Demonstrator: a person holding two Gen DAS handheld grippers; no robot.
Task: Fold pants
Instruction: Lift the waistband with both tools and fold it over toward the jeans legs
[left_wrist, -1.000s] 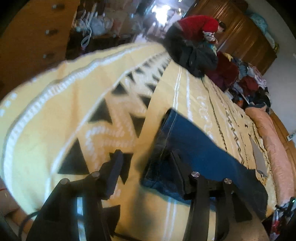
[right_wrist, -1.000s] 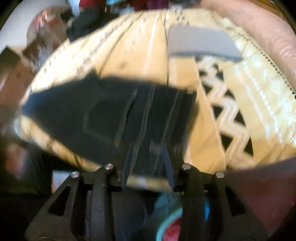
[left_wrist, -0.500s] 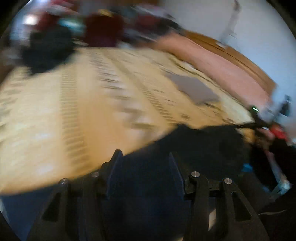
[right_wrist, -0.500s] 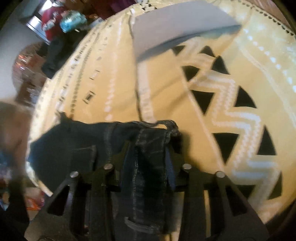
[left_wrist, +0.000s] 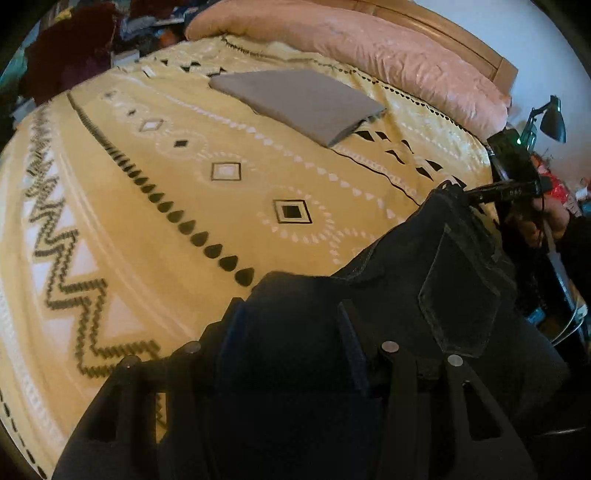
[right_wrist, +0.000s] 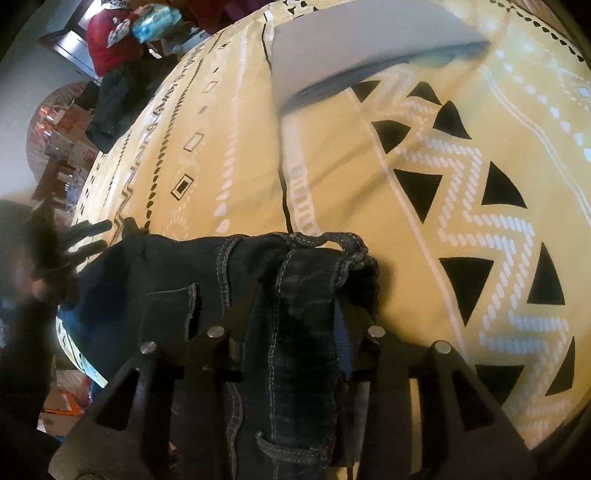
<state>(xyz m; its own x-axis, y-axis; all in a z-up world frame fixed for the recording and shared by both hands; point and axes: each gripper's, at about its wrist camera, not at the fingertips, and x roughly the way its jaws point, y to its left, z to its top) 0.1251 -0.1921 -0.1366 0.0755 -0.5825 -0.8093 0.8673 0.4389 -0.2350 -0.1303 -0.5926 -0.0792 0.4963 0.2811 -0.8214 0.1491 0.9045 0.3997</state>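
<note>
Dark denim pants (right_wrist: 295, 317) at the near edge of the bed, held up by both grippers over the yellow patterned bedspread (left_wrist: 155, 221); waistband end bunched in the right gripper (right_wrist: 295, 306), belt loop and stitched seam running straight through the jaws, so it is clenched on the pants; back pocket (left_wrist: 458, 291) faces up in the left wrist view, cloth stretched from there toward the other gripper; left gripper (left_wrist: 291, 332) has dark fabric filling the gap between its fingers, looks like it is grasping the pants too, though the cloth is too dark to see the pinch line clearly.

Progress, as a judgement: early; pants are gathered and lifted at two points, not laid flat, no crisp fold line visible; legs hang out of view below the bed edge. Left to do: spread or align legs, lay on the bedspread, fold over, smooth.

Further out: a folded grey item (left_wrist: 299, 103) lies flat toward the head of the bed; pink pillow (left_wrist: 369, 48) behind it along the headboard; clothes pile (right_wrist: 114, 74) off the far side; green desk lamp (left_wrist: 550, 118) beside the bed.
</note>
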